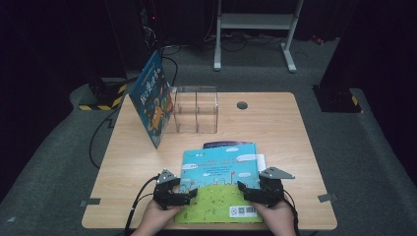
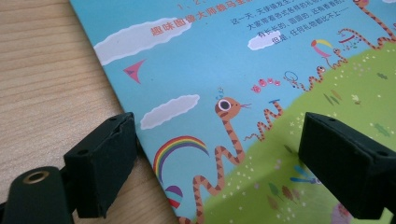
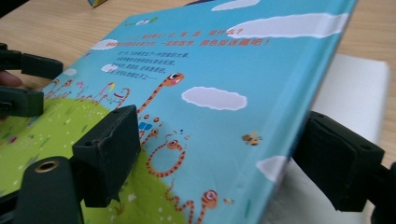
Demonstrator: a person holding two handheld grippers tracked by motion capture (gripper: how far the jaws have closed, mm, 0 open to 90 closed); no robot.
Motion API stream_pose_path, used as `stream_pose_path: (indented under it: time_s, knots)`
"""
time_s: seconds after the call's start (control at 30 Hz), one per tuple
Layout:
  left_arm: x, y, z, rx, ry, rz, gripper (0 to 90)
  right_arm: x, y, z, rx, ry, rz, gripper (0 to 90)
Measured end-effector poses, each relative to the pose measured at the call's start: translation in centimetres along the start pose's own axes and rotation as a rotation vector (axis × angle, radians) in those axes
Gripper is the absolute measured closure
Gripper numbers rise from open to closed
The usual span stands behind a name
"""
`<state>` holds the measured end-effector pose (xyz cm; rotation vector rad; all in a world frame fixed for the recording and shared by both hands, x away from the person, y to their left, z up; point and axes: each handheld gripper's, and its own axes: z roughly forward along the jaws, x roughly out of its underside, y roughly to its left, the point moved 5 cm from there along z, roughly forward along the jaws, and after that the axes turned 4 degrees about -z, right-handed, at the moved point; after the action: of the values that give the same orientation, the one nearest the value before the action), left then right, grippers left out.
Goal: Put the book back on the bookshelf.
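We have both tongs, left gripper (image 1: 189, 192) and right gripper (image 1: 242, 191), wide apart over the snake book (image 1: 221, 187) at the table's (image 1: 295, 147) near edge, so next we squeeze its sides.

A second blue picture book (image 1: 153, 101) leans upright against a clear plastic divider rack (image 1: 194, 109) at the rear of the wooden table (image 1: 275, 128); a white metal stand (image 1: 255, 29) occupies the floor beyond.
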<state>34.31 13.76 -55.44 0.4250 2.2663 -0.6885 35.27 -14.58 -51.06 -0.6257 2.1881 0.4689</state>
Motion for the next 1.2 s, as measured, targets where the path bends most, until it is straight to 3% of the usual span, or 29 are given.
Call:
stream_pose_path:
  time_s: [0.27,0.43,0.53,1.0,1.2]
  knots:
    - [0.0,0.0,0.0,0.002,0.001,-0.003,12.0,0.0,0.2,0.2,-0.003,0.015,0.021,17.0]
    - [0.0,0.0,0.0,0.003,0.001,-0.002,11.9,-0.2,-0.5,-0.4,-0.024,0.004,0.078,31.4]
    - [0.0,0.0,0.0,0.003,0.001,-0.002,11.9,-0.1,-0.7,-0.7,-0.036,-0.005,0.095,34.6]
    - [0.0,0.0,0.0,0.006,0.001,-0.003,11.1,-0.2,-0.7,-1.4,-0.016,-0.063,0.069,43.5]
    - [-0.1,0.1,0.0,0.018,0.003,-0.022,9.8,-0.4,-0.4,-1.7,0.005,-0.078,0.042,44.8]
